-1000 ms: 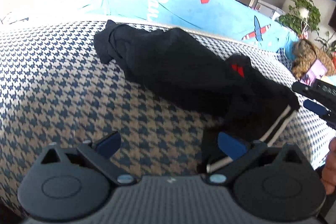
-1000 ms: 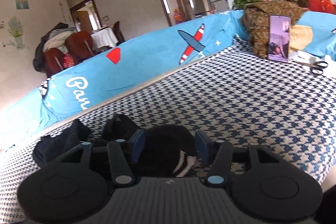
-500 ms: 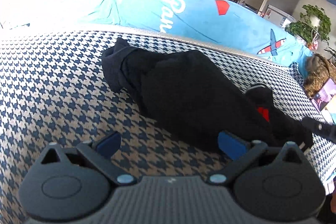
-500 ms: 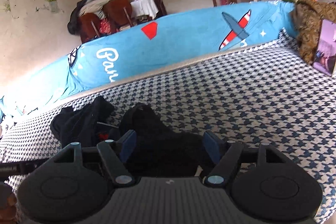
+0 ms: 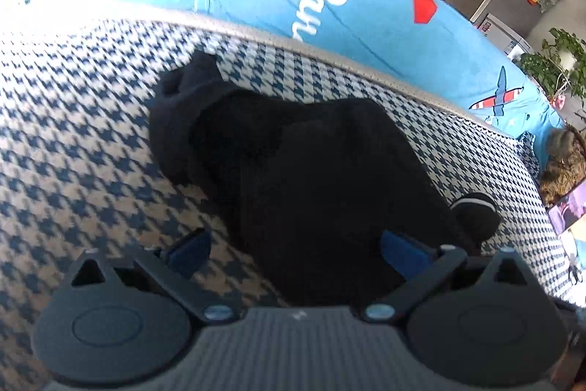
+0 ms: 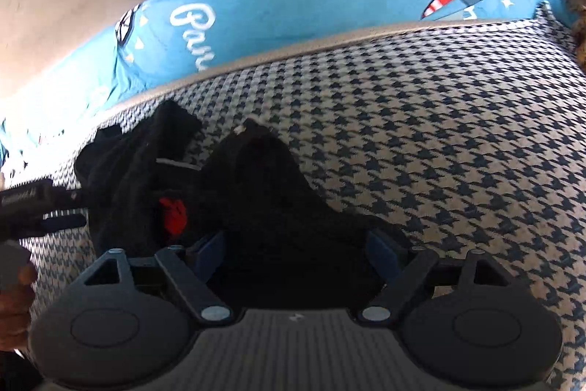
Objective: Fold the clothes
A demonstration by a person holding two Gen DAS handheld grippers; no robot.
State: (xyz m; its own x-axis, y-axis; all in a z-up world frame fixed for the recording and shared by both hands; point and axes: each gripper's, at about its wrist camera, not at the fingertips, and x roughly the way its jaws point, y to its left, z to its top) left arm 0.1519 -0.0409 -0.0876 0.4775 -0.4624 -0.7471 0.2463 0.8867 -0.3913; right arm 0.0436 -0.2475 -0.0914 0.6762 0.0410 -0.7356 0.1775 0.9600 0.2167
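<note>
A black garment (image 5: 300, 171) lies crumpled on the houndstooth bedcover (image 5: 73, 134). One rolled end points toward the blue sheet and a white-trimmed end lies at the right. My left gripper (image 5: 296, 248) is open wide just over the garment's near edge, with black cloth lying between its blue pads (image 5: 403, 250). In the right wrist view the same garment (image 6: 263, 193) shows a red tag (image 6: 174, 213). My right gripper (image 6: 295, 251) straddles its near fold and its jaws are opening, the pads (image 6: 381, 251) standing off the cloth. One finger of the left gripper (image 6: 62, 220) reaches in from the left edge.
A blue sheet (image 5: 366, 10) with white lettering and aeroplane prints runs along the far edge of the bed. A brown blanket (image 5: 560, 167) and a propped phone (image 5: 567, 211) sit at the right. A hand (image 6: 14, 299) shows at the lower left. Chairs, a fridge and plants stand beyond.
Both grippers have slid leftward along the garment. The right jaws have widened and no longer pinch the white-striped hem. The left gripper now sits over the garment's middle.
</note>
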